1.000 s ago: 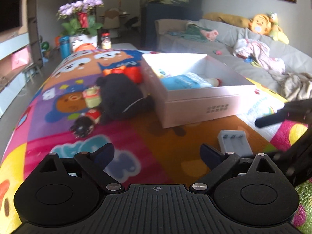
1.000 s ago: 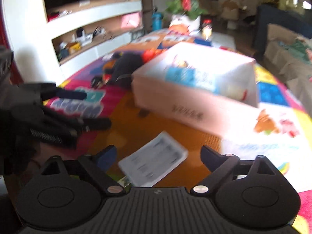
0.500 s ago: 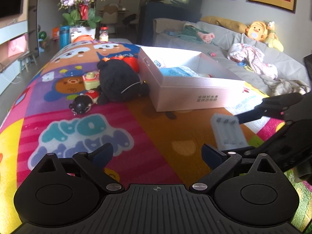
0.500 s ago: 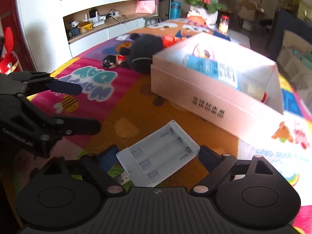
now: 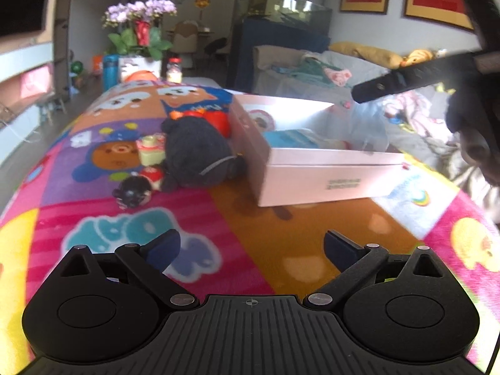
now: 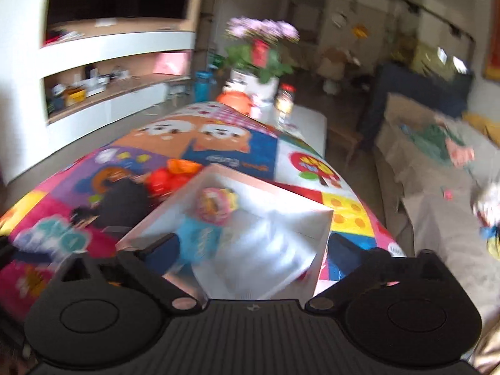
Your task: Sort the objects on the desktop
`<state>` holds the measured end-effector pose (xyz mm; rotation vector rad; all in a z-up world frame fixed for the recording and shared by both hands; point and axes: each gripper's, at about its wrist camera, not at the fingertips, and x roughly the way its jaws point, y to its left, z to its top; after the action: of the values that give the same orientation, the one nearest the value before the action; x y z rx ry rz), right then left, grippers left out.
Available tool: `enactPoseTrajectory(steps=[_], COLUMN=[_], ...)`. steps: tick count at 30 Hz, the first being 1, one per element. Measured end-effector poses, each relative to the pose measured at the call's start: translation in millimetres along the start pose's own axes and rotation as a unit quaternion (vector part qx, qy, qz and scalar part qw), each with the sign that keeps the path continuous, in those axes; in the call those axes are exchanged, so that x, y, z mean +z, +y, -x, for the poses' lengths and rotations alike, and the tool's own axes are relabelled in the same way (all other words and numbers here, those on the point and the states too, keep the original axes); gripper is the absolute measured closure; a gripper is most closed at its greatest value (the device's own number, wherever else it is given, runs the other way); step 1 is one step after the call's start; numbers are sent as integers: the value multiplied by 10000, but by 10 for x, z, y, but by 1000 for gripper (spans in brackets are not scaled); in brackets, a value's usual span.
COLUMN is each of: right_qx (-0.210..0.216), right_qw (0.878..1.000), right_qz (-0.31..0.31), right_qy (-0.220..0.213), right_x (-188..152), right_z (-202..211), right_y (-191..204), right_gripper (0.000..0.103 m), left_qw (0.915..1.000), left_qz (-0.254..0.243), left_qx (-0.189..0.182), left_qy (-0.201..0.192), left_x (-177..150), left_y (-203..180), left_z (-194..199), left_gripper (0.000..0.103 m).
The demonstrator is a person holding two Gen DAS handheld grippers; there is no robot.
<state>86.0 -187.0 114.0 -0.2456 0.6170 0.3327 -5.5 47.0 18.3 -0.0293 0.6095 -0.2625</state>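
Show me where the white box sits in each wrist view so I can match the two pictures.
Left wrist: the white box sits right of centre on the mat, open, its printed side facing the camera, beside the black plush toy.
Right wrist: the white box is centre-low, seen from above and blurred, directly ahead of the open right gripper.
Shared landmark: the purple orchid pot at the far end.

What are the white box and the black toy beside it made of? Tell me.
The white box looks like rigid matte cardboard: crisp straight edges, small print on its side. The black plush toy looks like soft fuzzy fabric: no shine, slumped rounded shape.
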Motion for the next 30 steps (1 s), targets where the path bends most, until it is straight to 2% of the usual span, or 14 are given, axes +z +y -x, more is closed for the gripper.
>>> enactPoseTrajectory(steps=[2, 6, 9, 12, 13, 17, 20, 21, 22, 23, 25, 28, 30], right_qx=[163, 555, 863, 1235, 1287, 1188, 1061, 1039, 1055, 1095, 1022, 1406, 1618], right_qw=[9995, 9976, 9962, 9919, 9907, 9894, 9867, 9859, 9841, 9818, 9820, 9842, 9848], right_qz=[-209, -400, -120, 297, 434, 792, 997, 1033, 1113, 1209, 1331, 776, 461], right_qy=[156, 85, -26, 26, 62, 272, 718, 804, 895, 974, 865, 742, 441], right_x=[62, 213, 324, 453, 471, 516, 492, 471, 432, 405, 344, 372, 384], right_z=[-178, -409, -499, -621, -654, -933, -1212, -1272, -1318, -1327, -1239, -937, -591], right_y=[-12, 221, 599, 988, 1109, 1512, 1689, 1726, 1758, 1792, 1795, 1569, 1358], right_gripper=[0, 0, 2, 15, 16, 15, 13, 14, 26, 31, 39, 40, 40], left_qw=[9998, 9978, 9973, 9968, 9969, 9971, 9971, 9969, 9968, 9967, 9966, 9968, 9970], left_qz=[-13, -14, 182, 262, 310, 332, 296, 303, 316, 331, 362, 344, 330], left_qx=[195, 631, 680, 702, 656, 615, 619, 634, 646, 649, 655, 640, 622], left_qy=[-36, -199, -214, -286, -300, -296, -328, -343, -351, -353, -346, -326, -314], left_x=[2, 38, 57, 30, 22, 14, 8, 6, 5, 4, 4, 5, 4], left_y=[56, 197, 325, 386, 403, 399, 376, 376, 378, 380, 386, 381, 379], left_z=[-37, -131, -137, -90, -79, -85, -72, -70, -69, -69, -72, -74, -76], left_gripper=[1, 1, 1, 1, 1, 1, 1, 1, 1, 1, 1, 0, 0])
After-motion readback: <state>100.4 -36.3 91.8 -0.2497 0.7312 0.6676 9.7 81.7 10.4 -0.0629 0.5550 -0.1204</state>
